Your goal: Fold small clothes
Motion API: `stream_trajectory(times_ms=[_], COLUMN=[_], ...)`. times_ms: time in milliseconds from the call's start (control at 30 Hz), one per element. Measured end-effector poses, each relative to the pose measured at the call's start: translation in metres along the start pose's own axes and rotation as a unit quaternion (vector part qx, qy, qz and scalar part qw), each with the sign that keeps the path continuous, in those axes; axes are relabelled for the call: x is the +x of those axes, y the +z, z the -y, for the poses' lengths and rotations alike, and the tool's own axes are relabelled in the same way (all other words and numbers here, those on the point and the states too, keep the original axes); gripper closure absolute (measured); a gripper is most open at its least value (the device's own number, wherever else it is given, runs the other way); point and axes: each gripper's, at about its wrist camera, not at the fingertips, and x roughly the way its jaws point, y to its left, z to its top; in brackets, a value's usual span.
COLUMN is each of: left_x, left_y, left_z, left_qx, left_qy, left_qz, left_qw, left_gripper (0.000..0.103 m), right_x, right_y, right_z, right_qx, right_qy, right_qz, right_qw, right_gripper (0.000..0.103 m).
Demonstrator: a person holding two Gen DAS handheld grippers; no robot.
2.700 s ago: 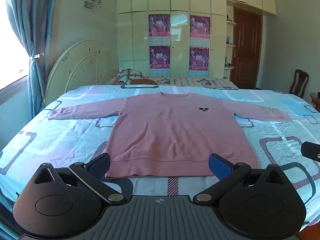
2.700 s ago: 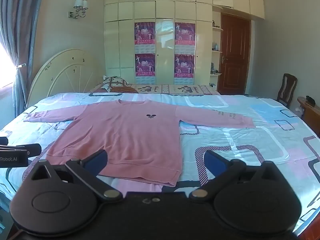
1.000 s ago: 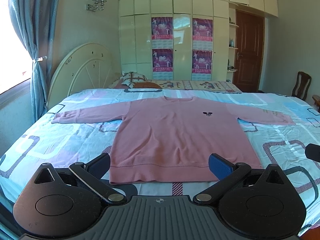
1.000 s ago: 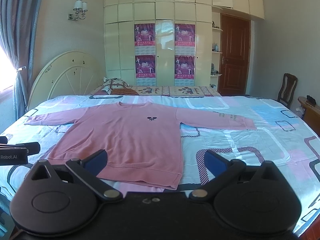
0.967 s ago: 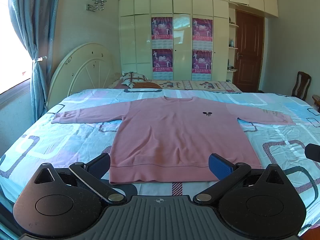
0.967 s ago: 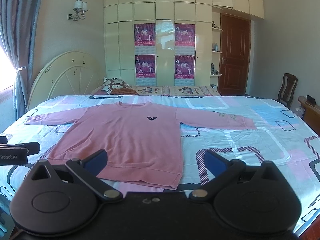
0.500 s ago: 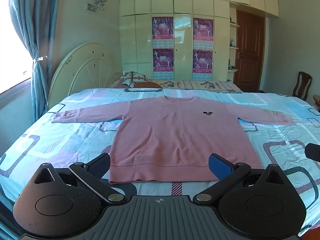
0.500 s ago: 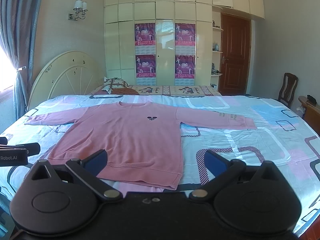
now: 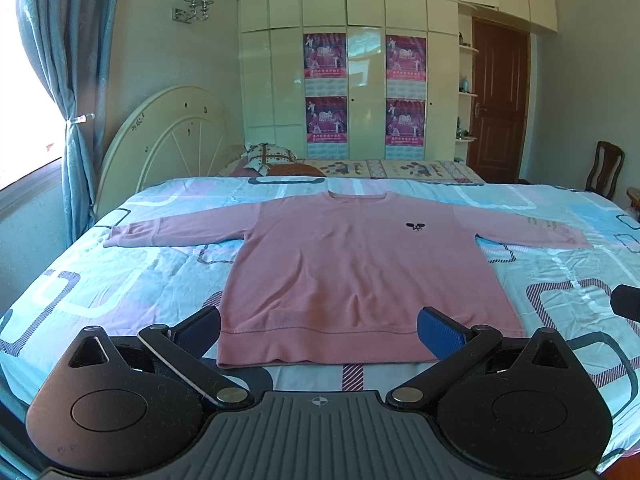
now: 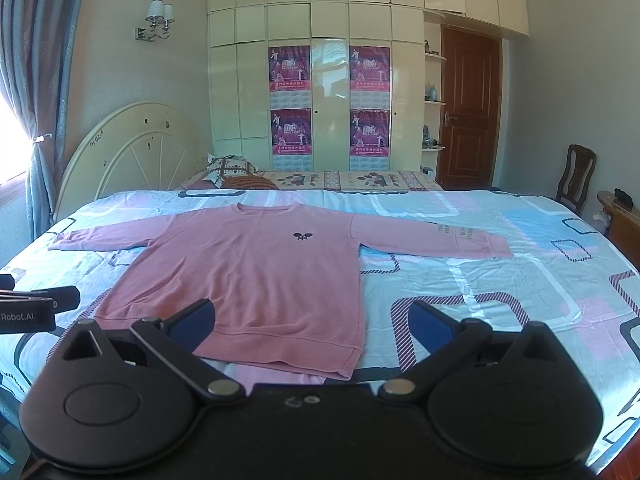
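Observation:
A pink long-sleeved sweater lies flat, front up, on the bed, both sleeves spread out sideways; it also shows in the right wrist view. My left gripper is open and empty, held just short of the sweater's hem. My right gripper is open and empty, near the hem's right corner. The left gripper's side shows at the left edge of the right wrist view.
The bed has a patterned blue, pink and white sheet. A cream headboard and pillows are at the far left. A wardrobe, door and chair stand beyond.
Both grippers have drawn back and risen slightly since 2.7 s ago, so the sweater sits a little farther off. Over the last second nothing visibly moved.

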Motion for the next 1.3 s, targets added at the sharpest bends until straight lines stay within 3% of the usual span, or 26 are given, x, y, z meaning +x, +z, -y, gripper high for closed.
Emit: stream_trajectory(times_ms=[733,1300], left_x=[0.016,0.116], left_y=[0.002,0.047], left_z=[-0.006,-0.024], left_qx=[-0.006,0.004], left_qy=[-0.002,-0.028], left_qz=[-0.011,-0.011], left_qw=[0.9999,0.9995], left_gripper=[0.000,0.000], right_x=[0.011,0.093], right_y=[0.004,0.037], right_z=[0.003,-0.018], right_qx=[-0.001,0.009], right_qy=[-0.002,-0.032], right_qz=[-0.009,-0.010], right_qw=[1.000,0.999], right_gripper=[0.000,0.000])
